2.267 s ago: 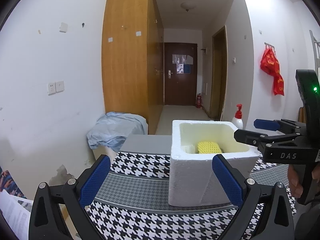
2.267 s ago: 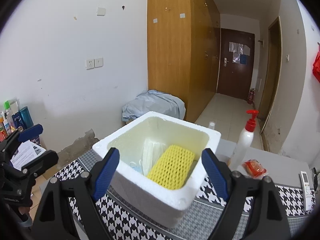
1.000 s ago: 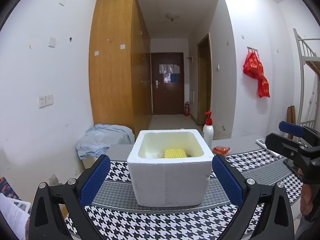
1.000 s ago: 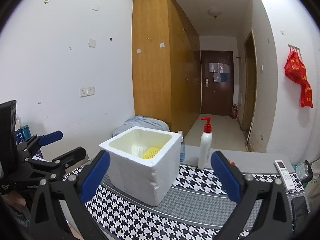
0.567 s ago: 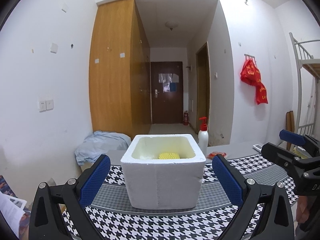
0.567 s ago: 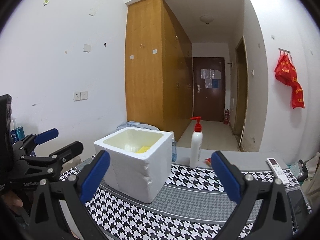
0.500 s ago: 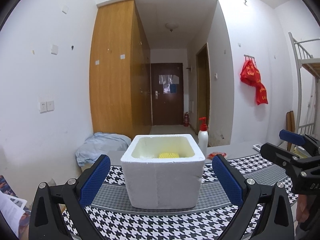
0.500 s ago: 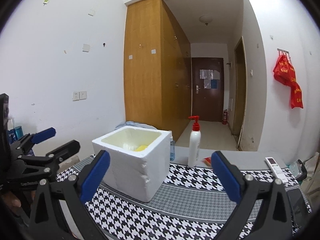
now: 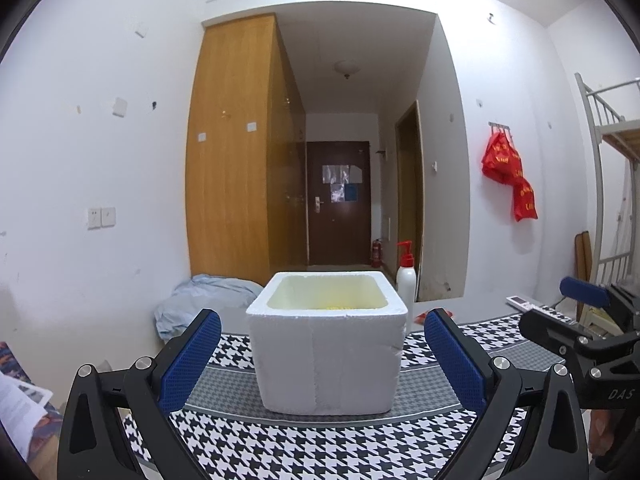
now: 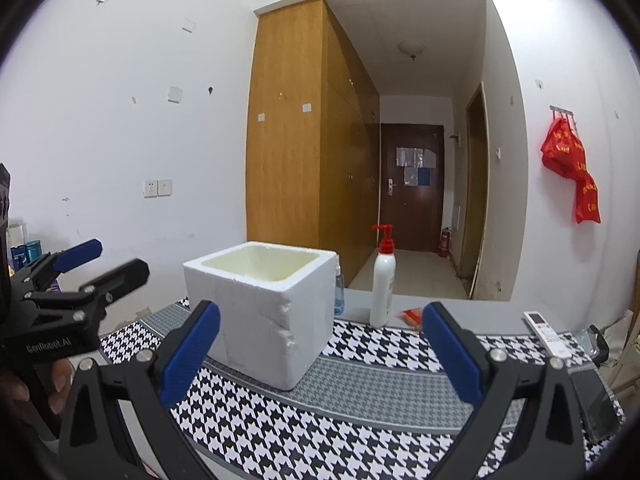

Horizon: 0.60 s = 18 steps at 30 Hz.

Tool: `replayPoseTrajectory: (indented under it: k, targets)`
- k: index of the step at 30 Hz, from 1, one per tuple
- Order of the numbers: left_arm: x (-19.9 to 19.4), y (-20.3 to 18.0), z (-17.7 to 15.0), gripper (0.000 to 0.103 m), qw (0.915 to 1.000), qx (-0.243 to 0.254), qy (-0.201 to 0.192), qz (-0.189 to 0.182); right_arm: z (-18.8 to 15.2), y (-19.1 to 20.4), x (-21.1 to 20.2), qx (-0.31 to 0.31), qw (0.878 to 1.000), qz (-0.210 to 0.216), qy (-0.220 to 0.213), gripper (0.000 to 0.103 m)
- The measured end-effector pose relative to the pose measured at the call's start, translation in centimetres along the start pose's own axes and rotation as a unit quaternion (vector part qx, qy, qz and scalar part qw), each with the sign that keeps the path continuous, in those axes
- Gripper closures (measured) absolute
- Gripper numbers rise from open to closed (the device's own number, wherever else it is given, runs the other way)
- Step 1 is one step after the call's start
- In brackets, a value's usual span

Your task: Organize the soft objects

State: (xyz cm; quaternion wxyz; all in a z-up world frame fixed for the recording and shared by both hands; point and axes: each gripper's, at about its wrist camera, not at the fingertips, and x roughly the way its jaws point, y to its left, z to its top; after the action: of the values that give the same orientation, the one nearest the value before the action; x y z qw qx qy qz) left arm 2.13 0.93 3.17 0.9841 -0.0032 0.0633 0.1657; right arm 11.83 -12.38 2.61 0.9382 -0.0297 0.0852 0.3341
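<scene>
Foam box [image 9: 326, 354] stands upright on the houndstooth cloth [image 9: 320, 440] covering the desk, mouth facing up, one flat wall square to the left wrist camera and one corner turned toward the right wrist camera. Its footprint looks roughly square; no long axis can be made out. Inside, only a thin yellow strip [image 9: 338, 307] of a soft object shows above the near rim in the left view; its shape and direction cannot be judged.

Left tool [image 9: 322, 356] is released, blue pads spread wide, holding nothing, with the box framed between them but well beyond the tips. Right tool [image 10: 320, 350] is likewise released and empty, level with the desk, near the box and not touching it.

White pump bottle [image 10: 383, 284] with red head stands upright behind the box, just beside its right rear corner. Remote control [image 10: 546, 334] lies flat on the cloth at the far right, well apart from the box.
</scene>
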Motion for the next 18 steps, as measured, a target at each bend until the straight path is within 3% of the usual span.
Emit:
replayPoseTrajectory:
  k: [18]
  targets:
    - [-0.3,0.0,-2.1,0.001,0.9999,-0.012,0.004,0.011,-2.9,-0.5,0.0,0.005,1.0,0.007,0.008,0.001]
